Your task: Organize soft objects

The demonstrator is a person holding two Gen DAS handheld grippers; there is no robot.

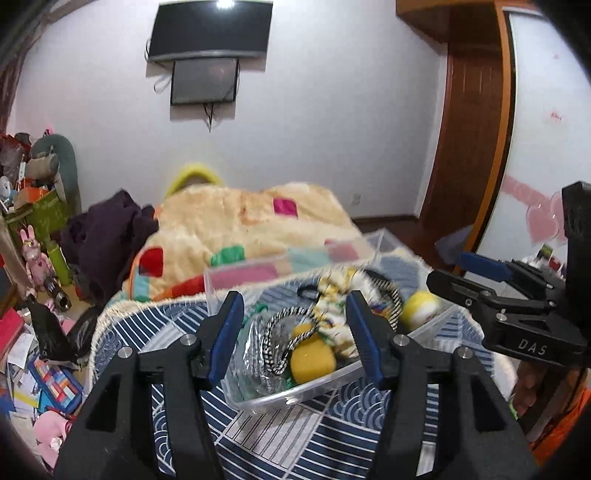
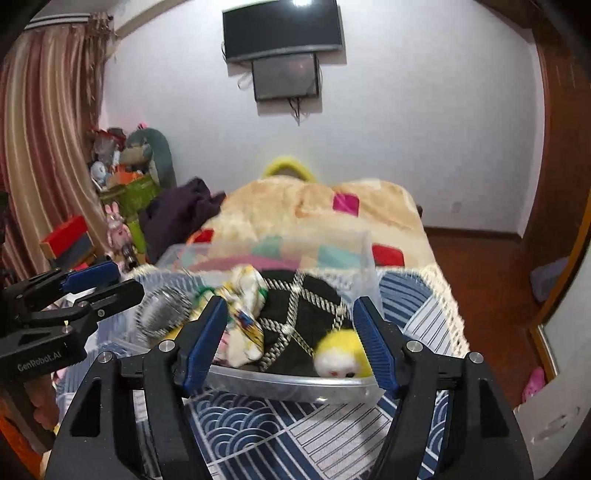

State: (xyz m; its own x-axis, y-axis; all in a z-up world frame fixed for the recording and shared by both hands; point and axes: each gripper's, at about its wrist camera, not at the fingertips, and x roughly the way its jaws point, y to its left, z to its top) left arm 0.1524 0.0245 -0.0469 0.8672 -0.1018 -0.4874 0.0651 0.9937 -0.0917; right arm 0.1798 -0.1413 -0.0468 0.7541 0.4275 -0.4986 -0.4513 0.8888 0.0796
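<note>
Since the clear bin (image 2: 291,384) on the bed already holds the soft objects (image 2: 295,321), sorting looks mostly done, though blur hides detail; the left tool (image 1: 295,336) and right tool (image 2: 291,341) hover spread apart, empty.

Both views are taken low over the bed (image 1: 258,221), faced toward the far wall and its television (image 1: 210,31). The clear plastic bin (image 1: 295,393) is seen close up from the left in the left wrist view, from the right in the other. Shared: bin, bed, television; each claw appears in the opposite view.
</note>
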